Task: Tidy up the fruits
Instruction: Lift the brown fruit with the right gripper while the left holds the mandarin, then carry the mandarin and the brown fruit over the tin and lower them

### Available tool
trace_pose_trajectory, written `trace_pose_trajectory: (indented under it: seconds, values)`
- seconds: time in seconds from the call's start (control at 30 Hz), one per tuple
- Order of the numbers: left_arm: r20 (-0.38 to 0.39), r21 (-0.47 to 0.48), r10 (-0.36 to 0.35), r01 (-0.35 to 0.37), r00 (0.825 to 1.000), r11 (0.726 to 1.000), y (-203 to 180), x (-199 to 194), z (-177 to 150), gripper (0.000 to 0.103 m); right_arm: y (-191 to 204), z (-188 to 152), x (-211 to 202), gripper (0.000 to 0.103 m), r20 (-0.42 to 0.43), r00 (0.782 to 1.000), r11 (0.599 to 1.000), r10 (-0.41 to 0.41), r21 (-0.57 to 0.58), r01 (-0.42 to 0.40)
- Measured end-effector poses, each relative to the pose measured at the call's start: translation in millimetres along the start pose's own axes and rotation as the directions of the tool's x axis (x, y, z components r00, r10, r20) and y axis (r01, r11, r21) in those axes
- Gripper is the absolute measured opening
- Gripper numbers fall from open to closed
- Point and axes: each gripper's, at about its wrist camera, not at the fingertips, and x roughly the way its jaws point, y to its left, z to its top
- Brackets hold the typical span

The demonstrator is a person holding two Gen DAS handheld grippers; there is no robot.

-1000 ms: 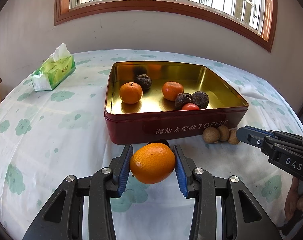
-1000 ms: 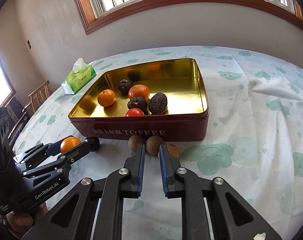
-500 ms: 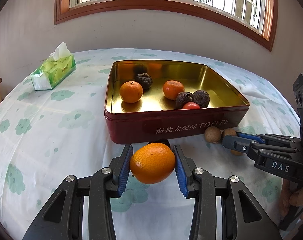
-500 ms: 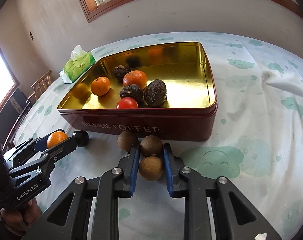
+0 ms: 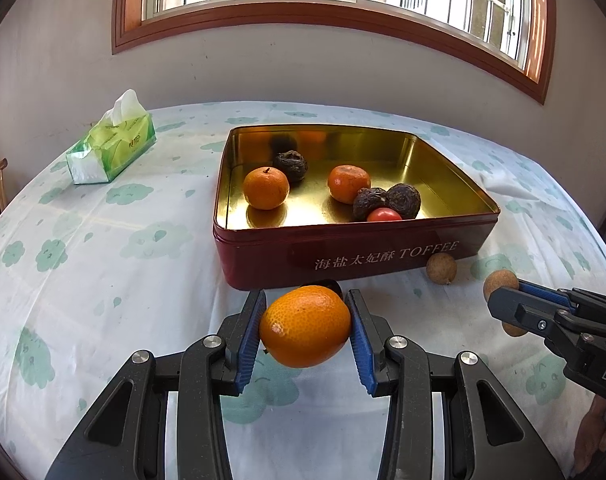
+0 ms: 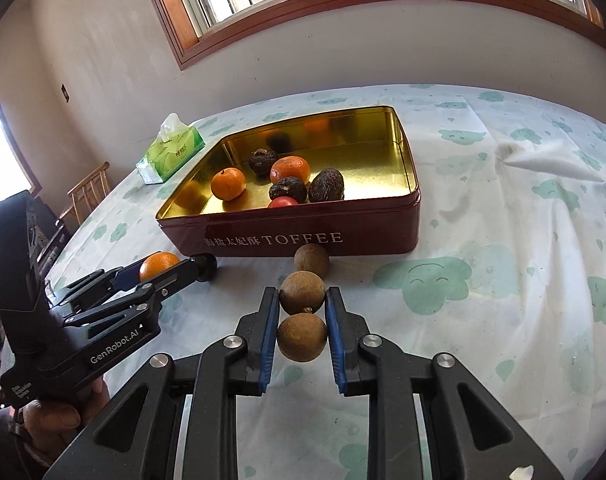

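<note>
Daylight from a barred window is falling on a counter [image 5: 103, 264] draped in a white cloth with green cloud prints. Just in front of the toffee tin [image 5: 343, 252], the left tool [image 5: 305, 326] is clamping a mandarin [image 5: 305, 326] between its blue pads, holding it clear of the cloth. The right tool [image 6: 302, 328] is gripping a brown longan [image 6: 302, 337] between its pads, also in front of the tin and to the right of the left tool. A second longan [image 6: 302, 292] is sitting right at the fingertips, touching the held one, and a third longan [image 6: 311, 260] is lying against the tin's front wall below the word TOFFEE. Inside the tin, two mandarins [image 5: 266, 188] are resting on the gold floor along with three dark wrinkled fruits [image 5: 403, 200] and a small red tomato [image 5: 384, 214] near the front wall. A green tissue pack [image 5: 113, 142] is sitting on the counter well to the left of the tin.
</note>
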Motion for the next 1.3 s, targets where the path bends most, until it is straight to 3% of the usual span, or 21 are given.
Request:
trace_pose_trajectory:
  seconds: [0.73, 1.3]
  values:
    - [0.009, -0.003, 0.009, -0.009, 1.000, 1.000, 1.0, -3.2, 0.2, 0.042, 13.9, -2.1, -21.2, 0.021, 0.049, 0.998, 0.999, 0.031, 0.022, -0.033]
    - [0.073, 0.002, 0.060, -0.060, 0.996, 0.998, 4.1, -24.5, 13.8, 0.042, 15.5, 14.4, -33.7, 0.022, 0.098, 0.994, 0.998, 0.053, 0.021, -0.056]
